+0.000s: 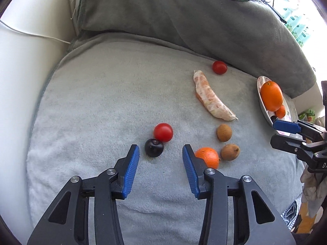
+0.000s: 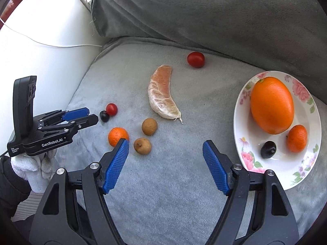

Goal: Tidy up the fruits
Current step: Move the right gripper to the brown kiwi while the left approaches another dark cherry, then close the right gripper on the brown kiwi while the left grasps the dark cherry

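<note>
My right gripper (image 2: 165, 149) hangs over bare grey cushion (image 2: 163, 194), jaws spread wide, nothing between the blue pads. Just beyond its right finger sits the floral plate (image 2: 243, 110), and that's my only container: a dark plum (image 2: 268, 149) nearest me, a small mandarin (image 2: 296, 138) beside it, and the big orange (image 2: 272, 105) filling the far half, touching the mandarin.

Over on the left gripper (image 1: 161, 153), the jaws stand partly open and empty too, pads clear of everything. A dark cherry (image 1: 154, 147) lies just ahead of the gap, closer to the left pad, with a red tomato (image 1: 163, 132) pressed against its far side. A loose mandarin (image 1: 208, 156) sits just outside the right pad, partly hidden behind it; I can't tell whether it touches. Right of that, two brown longans: one near (image 1: 230, 152), one a little farther (image 1: 224, 132).

Farther out, the peeled pomelo segment (image 1: 212, 100) lies curved across the middle of the cushion, well apart from both grippers. Beyond its far tip there's a second red tomato (image 1: 219, 67), close to the back pillow (image 1: 184, 16).

From the right wrist view I see a white-gloved hand (image 2: 32, 169) under the left gripper.
</note>
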`<control>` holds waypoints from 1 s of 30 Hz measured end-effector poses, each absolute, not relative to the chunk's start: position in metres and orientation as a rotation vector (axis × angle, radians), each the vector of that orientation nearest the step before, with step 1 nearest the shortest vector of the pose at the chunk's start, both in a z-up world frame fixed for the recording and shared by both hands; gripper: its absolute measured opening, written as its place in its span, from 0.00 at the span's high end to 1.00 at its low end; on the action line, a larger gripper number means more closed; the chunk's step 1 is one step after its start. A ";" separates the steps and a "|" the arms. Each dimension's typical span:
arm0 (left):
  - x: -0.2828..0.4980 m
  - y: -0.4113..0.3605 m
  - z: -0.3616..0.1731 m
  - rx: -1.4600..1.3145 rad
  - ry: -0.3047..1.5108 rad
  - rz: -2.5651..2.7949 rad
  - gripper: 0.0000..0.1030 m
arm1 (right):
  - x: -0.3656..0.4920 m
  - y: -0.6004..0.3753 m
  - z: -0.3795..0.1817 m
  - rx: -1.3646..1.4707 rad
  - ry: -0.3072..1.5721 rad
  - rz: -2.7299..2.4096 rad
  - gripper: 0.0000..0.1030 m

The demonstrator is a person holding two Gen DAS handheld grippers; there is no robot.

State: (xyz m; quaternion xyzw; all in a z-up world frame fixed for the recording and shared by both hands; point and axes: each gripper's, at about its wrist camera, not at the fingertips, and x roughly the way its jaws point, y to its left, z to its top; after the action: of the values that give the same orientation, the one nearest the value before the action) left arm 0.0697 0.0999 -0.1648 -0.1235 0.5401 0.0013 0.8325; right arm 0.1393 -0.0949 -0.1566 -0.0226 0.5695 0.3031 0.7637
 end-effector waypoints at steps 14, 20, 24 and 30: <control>0.076 0.107 -0.186 -0.273 1.186 -0.017 0.67 | 0.133 -0.061 -0.185 -0.076 1.313 0.714 0.40; 0.082 0.104 -0.191 -0.264 1.197 -0.031 0.70 | 0.133 -0.054 -0.191 -0.092 1.332 0.731 0.48; 0.085 0.103 -0.193 -0.261 1.202 -0.032 0.71 | 0.134 -0.050 -0.195 -0.096 1.344 0.734 0.54; 0.092 0.098 -0.197 -0.251 1.208 -0.036 0.74 | 0.137 -0.045 -0.199 -0.113 1.351 0.734 0.57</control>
State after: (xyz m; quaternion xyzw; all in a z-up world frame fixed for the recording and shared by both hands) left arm 0.0919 0.0978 -0.1970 -0.1176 0.5664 -0.0169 0.8155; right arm 0.1368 -0.0445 -0.1989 -0.0511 0.6106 0.3318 0.7172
